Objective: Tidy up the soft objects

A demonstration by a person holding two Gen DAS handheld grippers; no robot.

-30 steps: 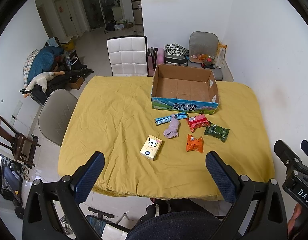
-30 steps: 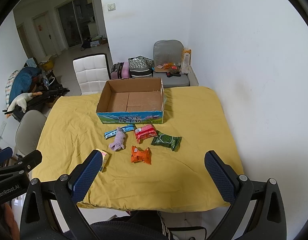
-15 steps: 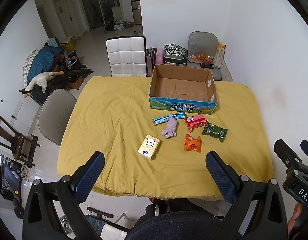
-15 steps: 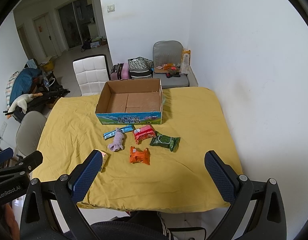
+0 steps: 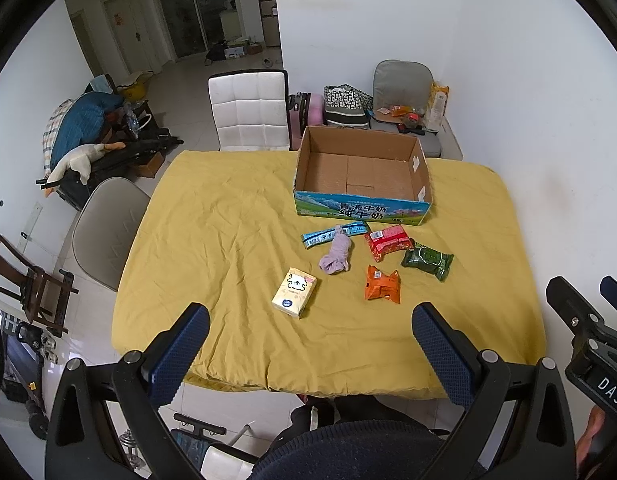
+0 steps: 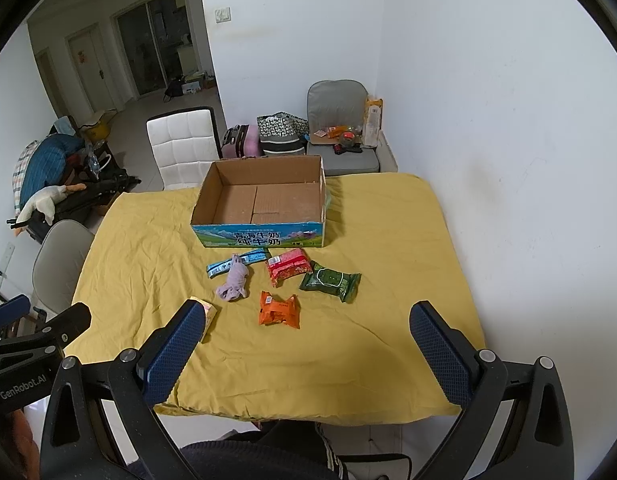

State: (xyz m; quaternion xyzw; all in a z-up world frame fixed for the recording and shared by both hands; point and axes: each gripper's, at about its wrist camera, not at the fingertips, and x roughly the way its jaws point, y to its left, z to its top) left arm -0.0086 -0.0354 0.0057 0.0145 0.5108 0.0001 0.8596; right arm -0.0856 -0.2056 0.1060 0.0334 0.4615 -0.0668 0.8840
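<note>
Six soft items are counted on the yellow tablecloth (image 5: 228,240), all lying just near of one open cardboard box (image 5: 362,176), whose inside holds nothing. One blue strip packet (image 5: 314,237) is seen closest to the box, with one lilac cloth bundle (image 5: 335,254) lying across its middle and touching it. To the right, one red packet (image 5: 388,242) and one green packet (image 5: 427,258) are placed just beside each other, and one orange packet (image 5: 382,284) is found nearer, slightly apart from both. One tissue pack (image 5: 293,292) (cream, with a cartoon face) lies farthest left and nearest of the group.

Two grippers are held above the near table edge, well apart from every item. The left gripper (image 5: 310,344) is spread wide with nothing between its blue pads, and the right gripper (image 6: 304,340) is likewise released and unloaded. Two chairs are visible at the table: one white chair (image 5: 248,112) at the far side, one grey chair (image 5: 108,224) at the left.
</note>
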